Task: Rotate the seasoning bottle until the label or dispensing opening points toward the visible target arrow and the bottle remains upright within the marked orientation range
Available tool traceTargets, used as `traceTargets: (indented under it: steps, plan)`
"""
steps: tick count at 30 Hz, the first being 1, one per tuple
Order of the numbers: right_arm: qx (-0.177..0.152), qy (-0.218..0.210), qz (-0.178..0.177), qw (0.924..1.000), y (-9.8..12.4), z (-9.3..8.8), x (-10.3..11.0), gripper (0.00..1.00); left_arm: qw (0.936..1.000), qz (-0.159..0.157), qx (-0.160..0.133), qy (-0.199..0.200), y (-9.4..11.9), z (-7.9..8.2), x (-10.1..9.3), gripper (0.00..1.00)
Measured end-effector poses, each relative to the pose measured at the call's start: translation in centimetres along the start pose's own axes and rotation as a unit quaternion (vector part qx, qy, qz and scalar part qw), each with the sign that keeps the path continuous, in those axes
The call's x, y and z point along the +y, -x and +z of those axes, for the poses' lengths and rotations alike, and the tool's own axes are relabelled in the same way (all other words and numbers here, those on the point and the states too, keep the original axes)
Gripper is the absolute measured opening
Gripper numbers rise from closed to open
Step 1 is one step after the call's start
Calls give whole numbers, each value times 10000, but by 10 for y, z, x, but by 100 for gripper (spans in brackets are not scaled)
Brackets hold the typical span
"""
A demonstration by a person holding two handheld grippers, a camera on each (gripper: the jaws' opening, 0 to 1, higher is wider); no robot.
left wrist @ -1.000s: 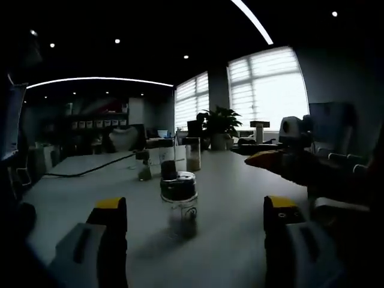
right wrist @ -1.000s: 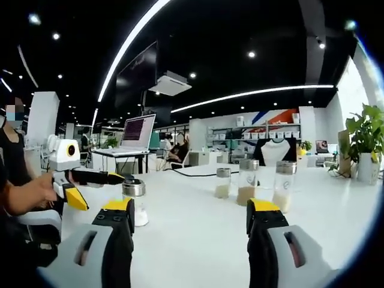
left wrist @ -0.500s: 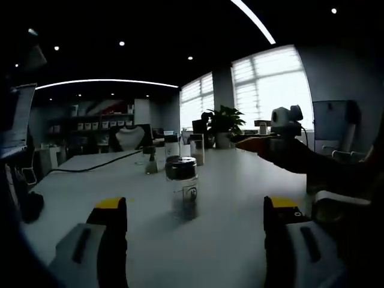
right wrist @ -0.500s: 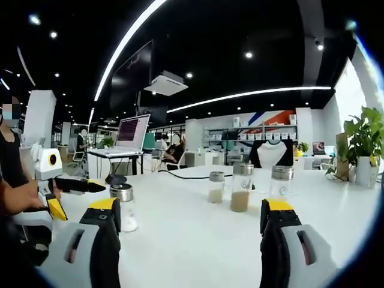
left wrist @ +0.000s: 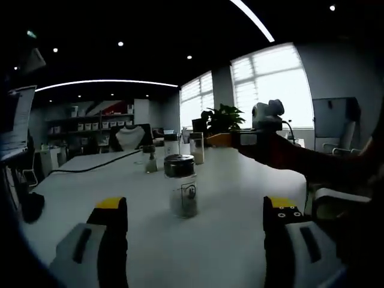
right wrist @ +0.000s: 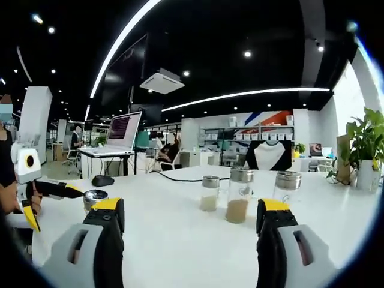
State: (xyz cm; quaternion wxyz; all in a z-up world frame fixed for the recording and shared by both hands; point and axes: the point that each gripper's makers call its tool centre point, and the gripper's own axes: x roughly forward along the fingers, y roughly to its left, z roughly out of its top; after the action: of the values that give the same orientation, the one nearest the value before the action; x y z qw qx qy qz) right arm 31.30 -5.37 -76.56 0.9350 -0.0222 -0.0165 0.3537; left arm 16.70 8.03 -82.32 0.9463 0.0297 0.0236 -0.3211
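Observation:
A clear seasoning bottle with a dark metal lid stands upright on the white table, a little powder at its bottom. My left gripper is open, its jaws on either side of the bottle and short of it. From the right, my right gripper reaches over the table beyond the bottle, apart from it. In the right gripper view my right gripper is open with nothing between its jaws. The bottle's lid peeks out behind its left jaw, next to the left gripper's yellow-tipped jaws.
Three more seasoning bottles stand in a row mid-table. A laptop, a mouse and a black cable lie farther back. A potted plant is at the far right. A person's hand holds the left gripper.
In the left gripper view the right gripper has moved left and farther over the table. The right gripper view has swung right, so the bottle now sits near its left edge. The bottle stays upright.

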Motion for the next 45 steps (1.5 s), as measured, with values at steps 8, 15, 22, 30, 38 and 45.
traceTargets:
  steps: [8, 15, 22, 30, 38, 45]
  plan:
    - [8, 115, 301, 9995, -13, 4, 5, 89, 10000, 58, -14, -74, 1, 2, 2, 99]
    - [53, 217, 382, 9990, -25, 10, 6, 85, 9999, 88, -9, -51, 2, 2, 5, 98]
    - [174, 299, 447, 9984, -47, 12, 14, 83, 9999, 66, 5, -113, 0, 1, 1, 97]
    - [417, 554, 325, 9971, -77, 10, 8, 73, 9997, 87, 11, -245, 1, 1, 1, 94]
    - [544, 806, 120, 9952, -107, 5, 1, 59, 9998, 21, -16, -221, 0, 0, -3, 94]
    - [673, 861, -98, 9940, -133, -6, -2, 55, 9999, 56, -17, -154, 1, -2, 0, 93]
